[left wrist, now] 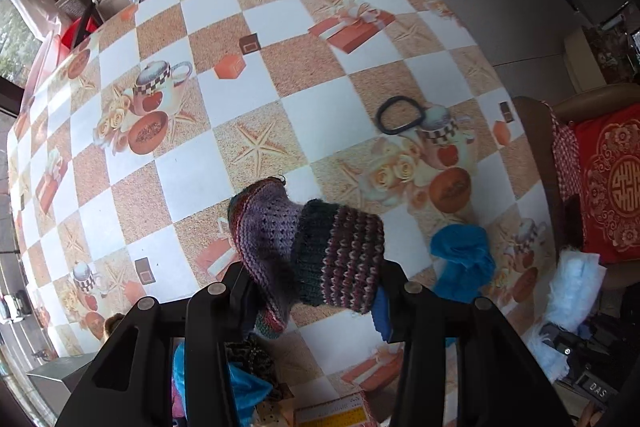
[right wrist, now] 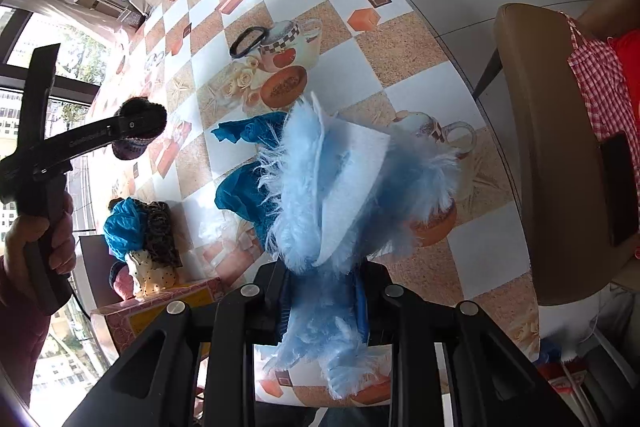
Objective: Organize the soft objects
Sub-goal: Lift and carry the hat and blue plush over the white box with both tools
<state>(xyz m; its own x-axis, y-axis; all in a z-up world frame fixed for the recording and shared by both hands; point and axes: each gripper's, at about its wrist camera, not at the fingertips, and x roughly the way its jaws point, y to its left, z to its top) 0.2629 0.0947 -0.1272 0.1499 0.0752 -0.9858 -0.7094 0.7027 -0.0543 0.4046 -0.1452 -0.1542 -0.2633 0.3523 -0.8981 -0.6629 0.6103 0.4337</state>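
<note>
Striped purple-green knit piece (left wrist: 316,251), seemingly bunched.

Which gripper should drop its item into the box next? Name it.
Left. The left gripper holds the knitted piece close above the box of fabrics; the right gripper, gripping blue fur, sits further away.

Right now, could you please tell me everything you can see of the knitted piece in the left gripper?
The knitted piece is a soft, bunched woollen item in stripes of purple, lilac, dark green and maroon, with a ribbed band at one end. It is crumpled and folded over itself. The left gripper is shut on it, lifting it clear of the table; only the fingers touch it. In the right wrist view it hangs beside the box of fabrics. What kind of garment it is I cannot tell.
</note>
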